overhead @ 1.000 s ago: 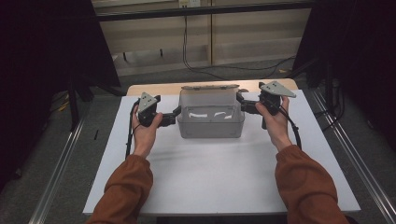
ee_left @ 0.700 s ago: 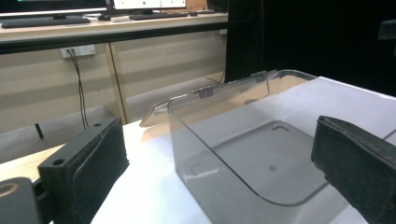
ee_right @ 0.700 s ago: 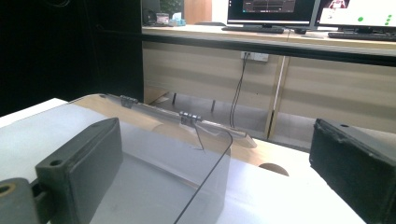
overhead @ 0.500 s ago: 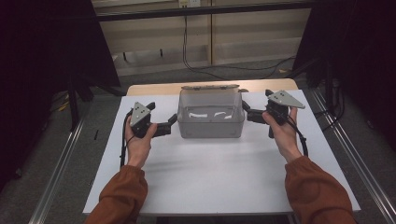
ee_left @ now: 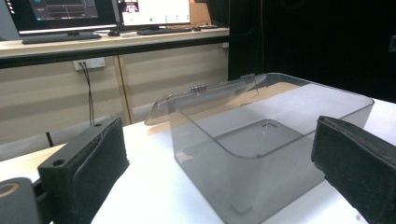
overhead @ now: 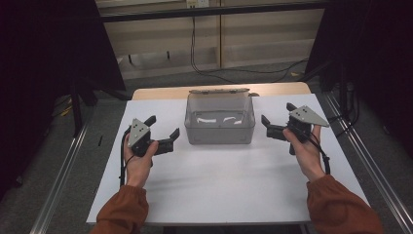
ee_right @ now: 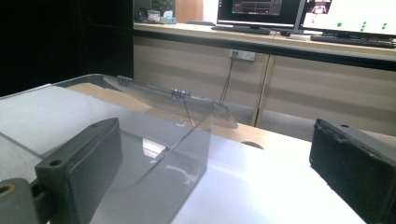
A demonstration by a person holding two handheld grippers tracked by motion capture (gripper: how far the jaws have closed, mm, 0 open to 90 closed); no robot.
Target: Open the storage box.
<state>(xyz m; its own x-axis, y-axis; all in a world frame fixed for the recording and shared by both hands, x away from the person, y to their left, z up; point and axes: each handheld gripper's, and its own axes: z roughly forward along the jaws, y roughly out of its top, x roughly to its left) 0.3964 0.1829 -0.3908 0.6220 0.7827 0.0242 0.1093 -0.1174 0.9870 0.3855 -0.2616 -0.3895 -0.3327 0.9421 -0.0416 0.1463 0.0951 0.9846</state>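
high view: clear box (overhead: 219, 123) centred at tabletop (overhead: 219, 195) far edge, lid hinged back; left tool (overhead: 164, 134) and right tool (overhead: 275, 121) flank it, both apart from it.
left gripper view: jaws spread, empty, framing a box corner.
right gripper view: jaws wide, empty, box wall (ee_right: 154, 154) ahead; looks staged for a two-sided grab.

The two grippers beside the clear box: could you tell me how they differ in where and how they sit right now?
The left gripper is nearer the person than the right gripper, which lies level with the clear box. The left gripper points at the box's front left corner, the right gripper at its right wall. Both have open jaws, hold nothing, and stand apart from the box over the white table.
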